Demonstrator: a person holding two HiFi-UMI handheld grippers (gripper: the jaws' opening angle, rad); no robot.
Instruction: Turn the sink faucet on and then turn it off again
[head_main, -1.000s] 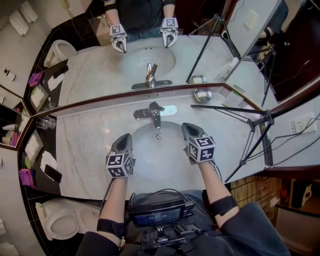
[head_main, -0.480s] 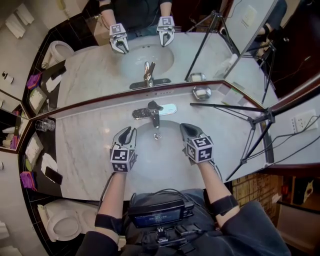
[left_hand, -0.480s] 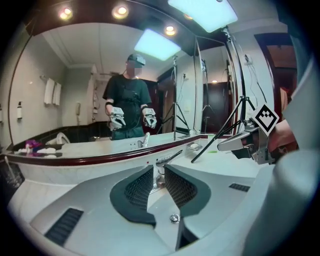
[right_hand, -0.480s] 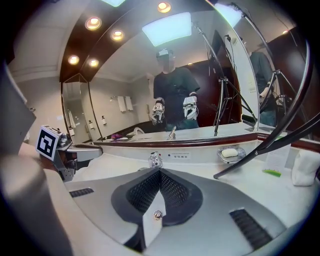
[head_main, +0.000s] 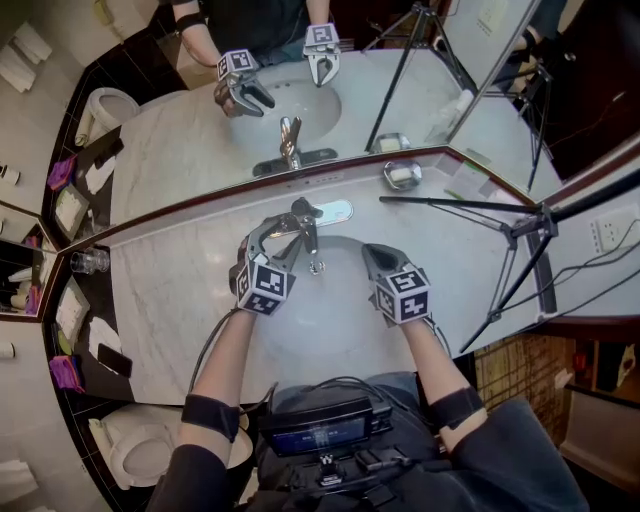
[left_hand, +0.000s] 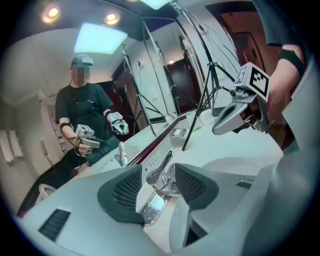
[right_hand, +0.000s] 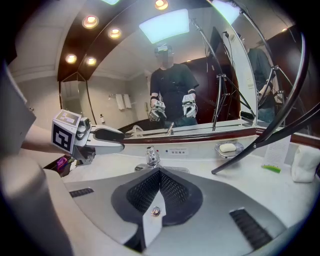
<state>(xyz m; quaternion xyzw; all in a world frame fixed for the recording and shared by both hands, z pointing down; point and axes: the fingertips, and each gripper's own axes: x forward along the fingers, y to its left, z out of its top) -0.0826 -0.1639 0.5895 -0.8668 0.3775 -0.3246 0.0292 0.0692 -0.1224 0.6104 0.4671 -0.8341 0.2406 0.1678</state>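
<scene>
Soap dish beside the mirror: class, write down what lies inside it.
A pale bar of soap lies inside the soap dish. The dish's floor under the bar is covered, so nothing there can be checked.

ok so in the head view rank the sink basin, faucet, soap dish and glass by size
1. sink basin
2. faucet
3. soap dish and glass: about alike, so no ranking between them

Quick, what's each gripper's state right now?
Left gripper: open; its jaws have just been opening, faucet handle between them, not gripped.
Right gripper: shut, empty.
</scene>
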